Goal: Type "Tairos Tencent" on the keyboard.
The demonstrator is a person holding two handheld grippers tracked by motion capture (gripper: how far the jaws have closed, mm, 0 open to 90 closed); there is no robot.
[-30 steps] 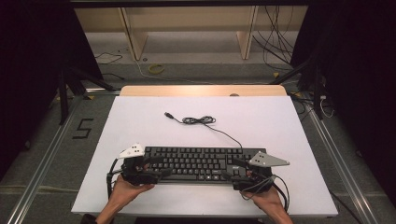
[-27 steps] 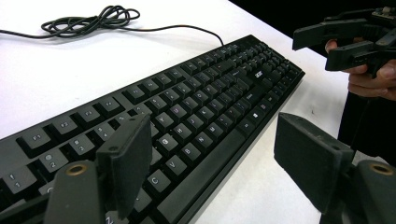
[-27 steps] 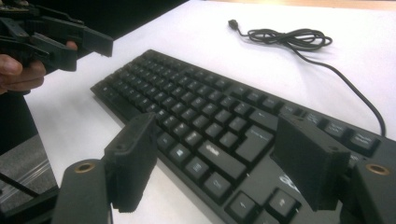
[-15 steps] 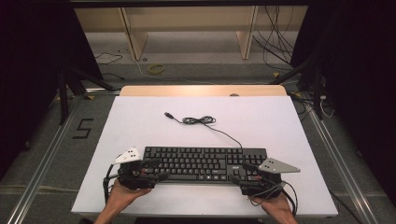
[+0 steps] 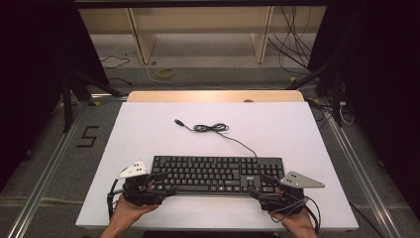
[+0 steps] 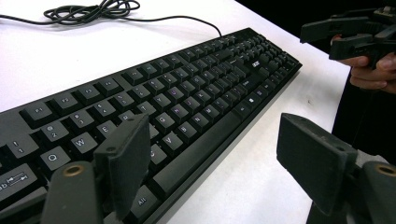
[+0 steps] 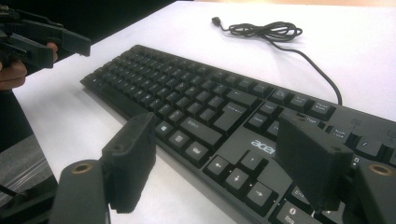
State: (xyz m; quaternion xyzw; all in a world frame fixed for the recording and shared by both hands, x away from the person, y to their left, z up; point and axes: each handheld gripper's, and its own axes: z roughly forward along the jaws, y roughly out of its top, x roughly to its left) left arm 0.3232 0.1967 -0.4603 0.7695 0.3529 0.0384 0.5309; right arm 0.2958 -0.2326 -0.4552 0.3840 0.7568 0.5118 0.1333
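Both tongs are spread: left tongs [image 5: 161, 184] at the keyboard's [image 5: 218, 173] near-left corner, right tongs [image 5: 261, 187] at its near-right. Uneven grips could skew it or press keys. Its cable [image 5: 213, 128] could snag on the tabletop [image 5: 138, 134].

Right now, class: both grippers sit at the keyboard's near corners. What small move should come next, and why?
Probably close each gripper on its end of the keyboard. The left gripper and right gripper both stand open, each with jaws straddling the near front edge, so neither has a hold yet; gripping both ends would let it lift level.
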